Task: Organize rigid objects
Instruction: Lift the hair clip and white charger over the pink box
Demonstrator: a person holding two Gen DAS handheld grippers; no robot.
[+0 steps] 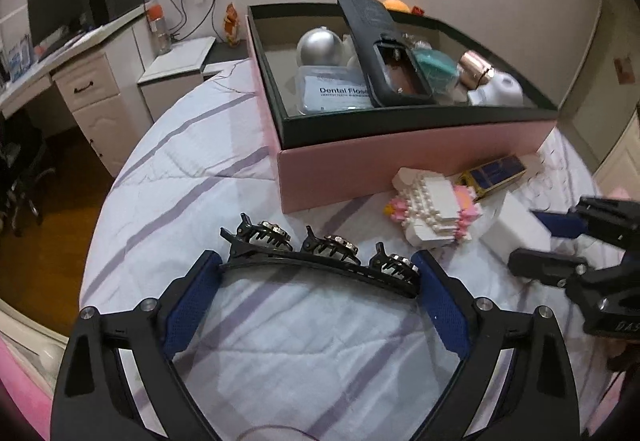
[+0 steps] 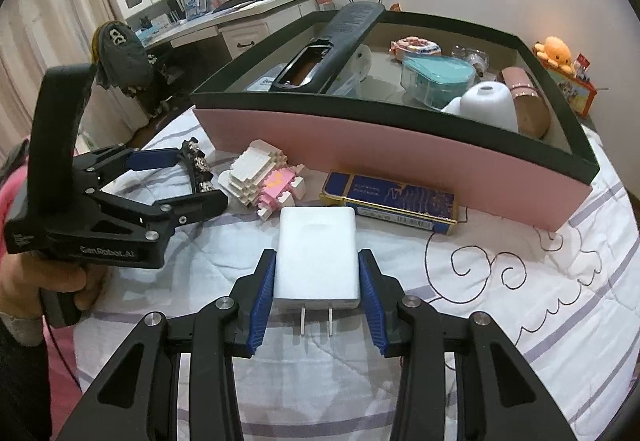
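My left gripper (image 1: 318,271) is shut on a long black hair clip (image 1: 320,253) with three toothed claws, held by its two ends over the bedspread. It also shows in the right wrist view (image 2: 198,169). My right gripper (image 2: 316,263) has its pads against both sides of a white plug charger (image 2: 316,253), prongs pointing toward the camera. The charger also shows in the left wrist view (image 1: 520,225). A pink box with a black rim (image 1: 400,161) (image 2: 380,145) stands behind, holding a remote control (image 1: 384,49), a dental floss pack (image 1: 336,91) and other items.
On the bed in front of the box lie a white and pink block model (image 1: 436,209) (image 2: 268,177) and a blue and gold flat pack (image 1: 494,175) (image 2: 392,201). A desk with a monitor (image 1: 60,9) stands left, past the bed edge.
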